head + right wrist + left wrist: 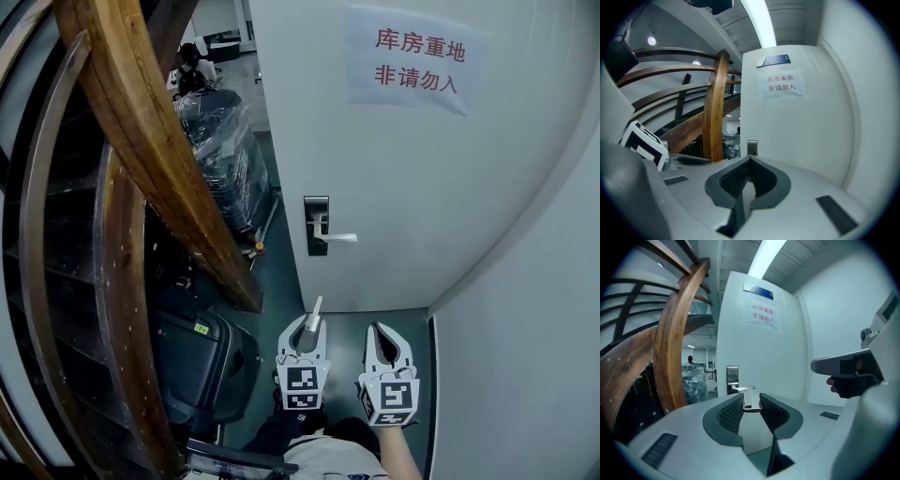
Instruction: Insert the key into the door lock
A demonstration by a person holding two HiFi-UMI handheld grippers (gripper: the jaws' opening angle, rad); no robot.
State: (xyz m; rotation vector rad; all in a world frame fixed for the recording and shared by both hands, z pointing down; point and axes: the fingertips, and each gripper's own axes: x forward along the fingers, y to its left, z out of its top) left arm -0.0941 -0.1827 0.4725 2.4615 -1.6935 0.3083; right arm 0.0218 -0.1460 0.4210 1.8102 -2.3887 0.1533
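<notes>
A white door (412, 150) stands ahead with a dark lock plate (317, 225) and a silver lever handle (339, 237) at its left edge. My left gripper (309, 323) is shut on a silver key (316, 310) that sticks out forward from its tips. In the left gripper view the key (750, 398) points toward the lock plate (732, 379), still some way off. My right gripper (378, 330) hangs beside the left one with its jaws shut and nothing between them. The lock plate (752, 148) shows small above the right gripper's tips (750, 159).
A curved wooden stair rail (150, 159) runs down at the left. Plastic-wrapped goods (225, 150) stand by the door's left edge. A dark suitcase (202, 361) sits on the floor at my left. A white wall (525, 356) closes the right side. A paper sign (405, 58) hangs on the door.
</notes>
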